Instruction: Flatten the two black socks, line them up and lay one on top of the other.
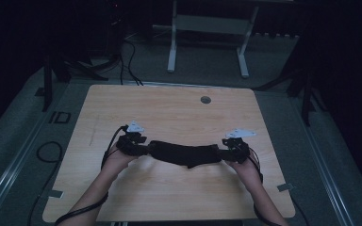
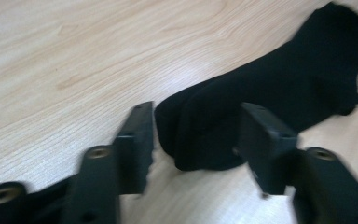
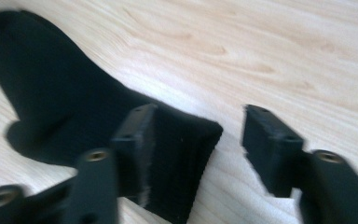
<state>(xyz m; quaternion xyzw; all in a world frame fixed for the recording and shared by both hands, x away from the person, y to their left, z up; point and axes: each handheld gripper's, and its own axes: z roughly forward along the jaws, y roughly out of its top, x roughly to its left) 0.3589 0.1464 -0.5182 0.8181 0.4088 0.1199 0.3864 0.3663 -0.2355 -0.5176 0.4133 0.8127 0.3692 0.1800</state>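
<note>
high view: we see a black sock (image 1: 184,153) lying stretched out flat across the near middle of the tabletop (image 1: 169,108), its length running left to right. the left gripper (image 1: 143,149) sits at the sock's left end and the right gripper (image 1: 222,153) at its right end, each held low by a hand coming in from the bottom edge. from here we cannot tell how the fingers stand.

left gripper view: the two fingers (image 2: 135,144) stand apart, with the sock's rounded end (image 2: 200,135) lying on the wood between them. neither pad presses on the cloth; there is a clear gap on the left side and the right finger sits beside it, not clamped. the rest of the sock (image 2: 307,70) runs away toward the upper right.

right gripper view: these fingers (image 3: 133,149) are apart as well. the sock's square-cut end (image 3: 182,154) lies beside and partly behind the left finger, while the right finger (image 3: 265,144) stands over bare wood, well clear of the cloth. the sock (image 3: 51,93) widens away to the upper left.

we judge the step in hand to be the release: the sock is laid out straight and both grips look let go. the next move calls for lifting both grippers away cleanly, without a finger catching the cloth and dragging the ends out of line.
</note>
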